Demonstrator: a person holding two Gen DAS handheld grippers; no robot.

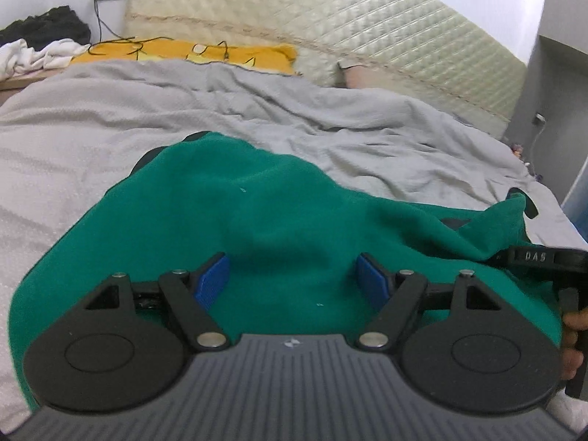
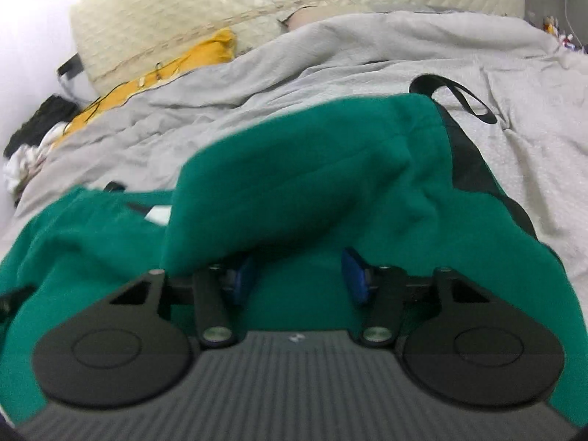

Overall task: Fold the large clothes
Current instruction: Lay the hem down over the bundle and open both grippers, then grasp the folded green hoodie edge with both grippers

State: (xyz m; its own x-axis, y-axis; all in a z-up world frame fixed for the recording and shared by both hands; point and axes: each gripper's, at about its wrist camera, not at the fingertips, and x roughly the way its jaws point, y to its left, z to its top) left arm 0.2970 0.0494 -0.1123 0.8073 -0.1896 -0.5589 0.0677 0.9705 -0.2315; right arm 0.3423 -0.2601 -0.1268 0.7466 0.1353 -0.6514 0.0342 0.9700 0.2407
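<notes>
green garment (image 1: 257,213) spread on grey bedsheet (image 1: 92,117). left gripper (image 1: 292,279) released above cloth. right gripper (image 2: 299,275) unclenched; only its view shows black strap loop (image 2: 455,99).

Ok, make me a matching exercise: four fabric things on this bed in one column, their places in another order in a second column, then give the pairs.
Things:
1. green fleece garment
2. grey wrinkled bedsheet
3. yellow cloth
4. black and white heap of clothes

Places:
A. far left corner, by the wall
B. at the foot of the quilted cream headboard
C. nearest, under both hand-held grippers
D. spread across the whole bed

Pairs: 1-C, 2-D, 3-B, 4-A
</notes>
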